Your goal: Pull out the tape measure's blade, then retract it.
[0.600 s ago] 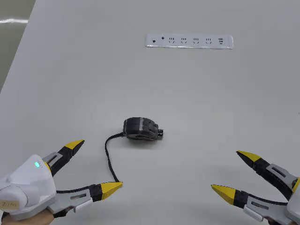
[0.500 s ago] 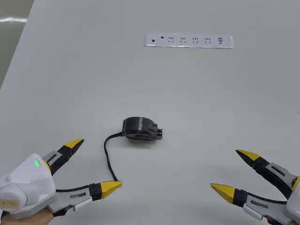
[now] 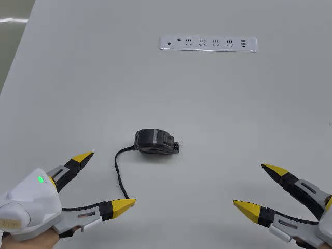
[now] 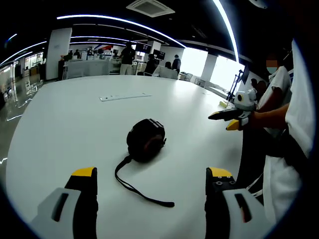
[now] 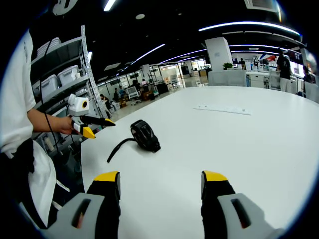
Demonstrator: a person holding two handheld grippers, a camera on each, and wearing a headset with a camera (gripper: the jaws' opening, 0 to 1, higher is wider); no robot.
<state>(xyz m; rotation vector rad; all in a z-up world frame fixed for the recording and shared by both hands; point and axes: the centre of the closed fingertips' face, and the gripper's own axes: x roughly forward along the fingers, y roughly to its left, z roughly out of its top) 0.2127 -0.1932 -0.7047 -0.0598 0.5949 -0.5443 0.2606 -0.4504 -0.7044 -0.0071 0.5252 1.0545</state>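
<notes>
One tape measure (image 3: 154, 142), dark case, lies on the white table (image 3: 233, 104), untouched, hook end at the case mouth on its right side. One black wrist strap (image 3: 118, 174) leaves the tape measure's left side and curves toward the person, lying flat.

Two tongs, both on the person's side of the tape measure.
- Left tongs (image 3: 110, 177): left of it, jaws spread wide, holding nothing. The strap's loose end is just beside one yellow tip; contact unclear.
- Right tongs (image 3: 249, 184): well to its right, jaws wide, empty.

One white power strip (image 3: 208, 43) lies beyond the tape measure, well apart.
</notes>
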